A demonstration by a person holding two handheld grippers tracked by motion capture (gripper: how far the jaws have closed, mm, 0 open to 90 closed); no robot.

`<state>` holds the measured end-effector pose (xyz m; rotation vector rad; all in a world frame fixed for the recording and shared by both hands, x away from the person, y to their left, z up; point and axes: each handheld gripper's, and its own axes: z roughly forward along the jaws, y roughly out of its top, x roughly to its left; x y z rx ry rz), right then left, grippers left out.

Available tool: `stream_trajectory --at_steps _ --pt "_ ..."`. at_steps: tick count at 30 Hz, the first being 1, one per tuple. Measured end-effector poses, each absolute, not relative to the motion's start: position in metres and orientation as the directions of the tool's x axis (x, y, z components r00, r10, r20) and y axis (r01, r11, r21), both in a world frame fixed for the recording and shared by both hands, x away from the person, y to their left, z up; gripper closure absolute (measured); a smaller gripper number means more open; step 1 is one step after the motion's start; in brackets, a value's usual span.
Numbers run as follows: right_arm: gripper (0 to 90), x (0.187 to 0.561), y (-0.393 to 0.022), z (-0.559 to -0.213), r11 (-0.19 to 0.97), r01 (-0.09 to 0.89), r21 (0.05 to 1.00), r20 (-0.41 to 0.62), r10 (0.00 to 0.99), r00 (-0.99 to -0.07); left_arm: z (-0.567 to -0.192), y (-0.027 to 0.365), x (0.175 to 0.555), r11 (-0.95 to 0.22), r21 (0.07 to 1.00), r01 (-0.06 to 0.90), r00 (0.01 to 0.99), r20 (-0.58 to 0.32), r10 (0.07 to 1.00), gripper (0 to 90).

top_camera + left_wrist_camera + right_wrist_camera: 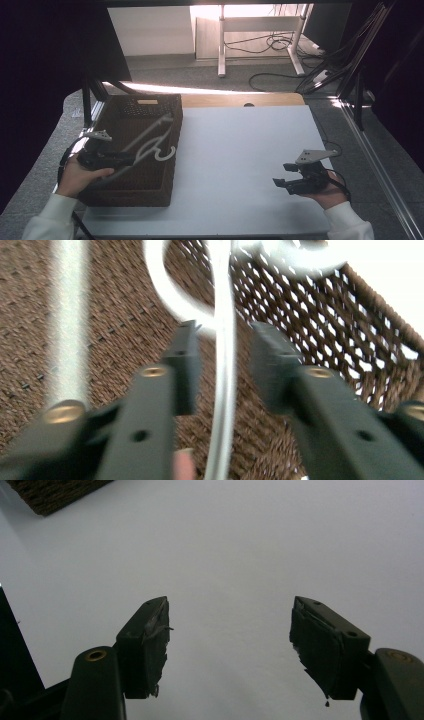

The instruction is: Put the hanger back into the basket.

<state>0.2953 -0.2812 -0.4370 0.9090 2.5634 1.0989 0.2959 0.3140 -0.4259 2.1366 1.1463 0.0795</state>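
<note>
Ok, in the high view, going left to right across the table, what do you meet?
Left gripper → white hanger over the brown woven basket → bare white tabletop → right gripper.

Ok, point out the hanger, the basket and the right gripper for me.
hanger (165,152), high view, on its curved white hook.
basket (150,101), high view, on the far woven wall.
right gripper (281,175), high view, between its open jaw tips.
</note>
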Motion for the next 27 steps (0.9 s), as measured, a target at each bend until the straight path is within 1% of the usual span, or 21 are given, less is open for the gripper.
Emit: stream_trajectory --at_steps 3,5,6,7,10,18,27 --pt "32.4 0.295 -0.281 -0.437 0.531 0.46 0.711 0.05 0.615 -0.787 -0.423 0.315 0.295 -0.343 0.622 0.703 0.599 -0.259 0.758 50.4" --pt "32.4 0.295 -0.281 -0.437 0.531 0.459 0.712 0.05 0.614 -0.787 -0.422 0.315 0.294 -0.345 0.629 0.697 0.602 -0.251 0.758 47.0" --pt "32.4 0.295 -0.281 -0.437 0.531 0.459 0.712 0.05 0.614 -0.787 -0.422 0.314 0.293 -0.346 0.632 0.693 0.604 -0.248 0.757 47.0" --pt "32.4 0.296 -0.281 -0.437 0.532 0.457 0.713 0.049 0.612 -0.789 -0.422 0.313 0.293 -0.346 0.634 0.691 0.605 -0.245 0.758 44.3" --pt "32.2 0.296 -0.281 -0.437 0.533 0.458 0.711 0.049 0.612 -0.789 -0.421 0.309 0.293 -0.348 0.643 0.682 0.61 -0.239 0.755 41.8" --pt "31.6 0.296 -0.282 -0.441 0.531 0.469 0.706 0.05 0.623 -0.781 -0.422 0.296 0.296 -0.35 0.666 0.658 0.624 -0.222 0.749 39.2" --pt "27.9 0.297 -0.282 -0.44 0.502 0.479 0.72 0.034 0.664 -0.747 -0.421 0.277 0.28 -0.341 0.708 0.619 0.623 -0.177 0.762 36.8"
